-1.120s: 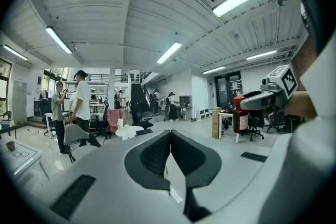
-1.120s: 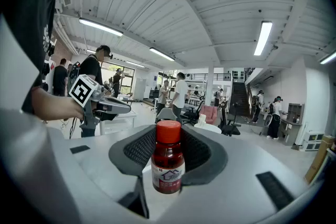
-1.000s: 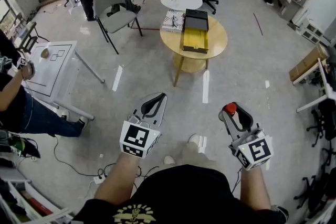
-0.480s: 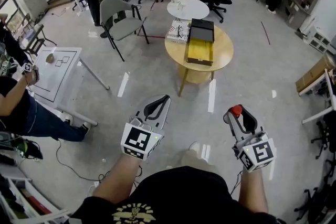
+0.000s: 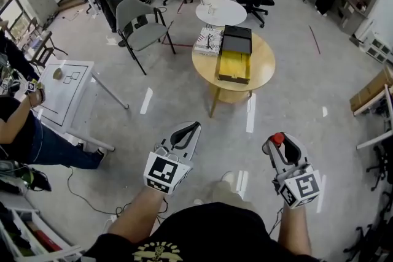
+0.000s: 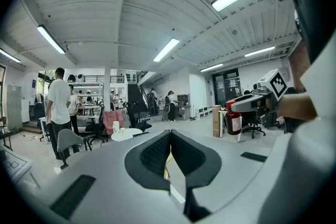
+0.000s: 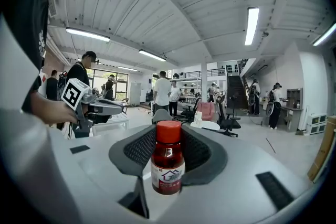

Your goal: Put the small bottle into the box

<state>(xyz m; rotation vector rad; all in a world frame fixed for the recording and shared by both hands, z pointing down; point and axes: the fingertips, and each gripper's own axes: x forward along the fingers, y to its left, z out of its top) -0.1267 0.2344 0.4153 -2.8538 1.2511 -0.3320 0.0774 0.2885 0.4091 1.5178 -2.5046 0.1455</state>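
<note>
The round table [image 5: 262, 58] stands well ahead of you and bears the open box [image 5: 233, 64], whose long axis runs away from you. Your right gripper [image 5: 282, 144] is clamped on the small bottle [image 7: 168, 165], upright with its cap up. The box lies forward and slightly left of it. Your left gripper [image 5: 186, 132] is closed on nothing. Neither of the 2 gripper views shows the box clearly.

No legible words or numbers in any view; bottle [image 7: 168, 165] label shows a house-shaped logo, its print too small to read; left cube [image 5: 163, 170] and right cube [image 5: 299, 186] bear black-and-white square markers only; yellow emblem on shirt [image 5: 161, 250] unreadable.
</note>
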